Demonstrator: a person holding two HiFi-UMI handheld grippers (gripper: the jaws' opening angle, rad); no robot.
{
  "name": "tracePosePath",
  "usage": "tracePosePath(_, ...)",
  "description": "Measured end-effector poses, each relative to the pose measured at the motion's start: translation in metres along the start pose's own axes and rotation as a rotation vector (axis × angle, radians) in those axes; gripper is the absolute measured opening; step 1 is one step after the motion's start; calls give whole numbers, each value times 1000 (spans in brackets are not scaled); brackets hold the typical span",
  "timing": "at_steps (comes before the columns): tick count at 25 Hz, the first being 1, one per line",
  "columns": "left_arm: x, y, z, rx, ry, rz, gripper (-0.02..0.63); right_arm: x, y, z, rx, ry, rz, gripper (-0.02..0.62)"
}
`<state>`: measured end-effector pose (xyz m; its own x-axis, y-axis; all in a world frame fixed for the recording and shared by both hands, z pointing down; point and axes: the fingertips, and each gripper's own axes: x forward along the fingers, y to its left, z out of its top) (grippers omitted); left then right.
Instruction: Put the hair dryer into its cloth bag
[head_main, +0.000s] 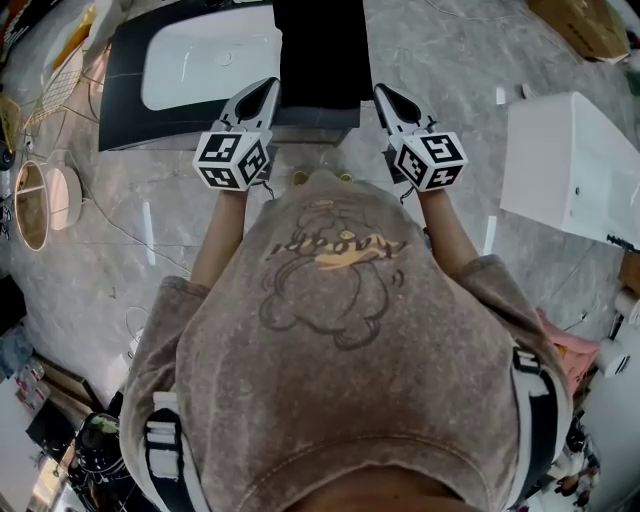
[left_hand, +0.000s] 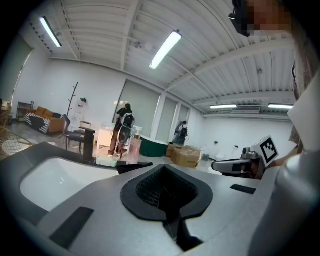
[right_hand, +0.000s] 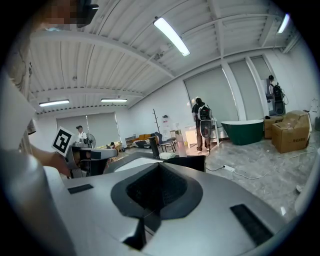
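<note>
No hair dryer shows in any view. A black rectangular thing (head_main: 320, 50) lies on the dark counter (head_main: 125, 95) just beyond both grippers; I cannot tell whether it is the cloth bag. It also shows as a dark edge (left_hand: 131, 168) in the left gripper view and as a dark block (right_hand: 189, 163) in the right gripper view. My left gripper (head_main: 265, 92) is held near chest height, jaws shut and empty (left_hand: 165, 195). My right gripper (head_main: 386, 96) is level beside it, also shut with nothing in it (right_hand: 150, 195). Each gripper appears in the other's view: right gripper (left_hand: 235, 165), left gripper (right_hand: 87, 152).
A white sink basin (head_main: 205, 60) is set into the counter at the left. A white block-shaped unit (head_main: 570, 170) stands on the marble floor at the right. Round mirrors (head_main: 32, 205) and cables lie at the left. People and a green tub (right_hand: 245, 131) are far off.
</note>
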<state>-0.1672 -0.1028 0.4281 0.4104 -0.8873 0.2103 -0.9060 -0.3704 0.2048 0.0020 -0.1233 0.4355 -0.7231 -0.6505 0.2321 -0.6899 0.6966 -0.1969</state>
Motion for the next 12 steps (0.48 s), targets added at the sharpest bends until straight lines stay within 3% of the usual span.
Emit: tracePosePath(12, 8, 2, -3, -10, 13, 0, 18, 5, -7, -8, 21, 10, 9, -3)
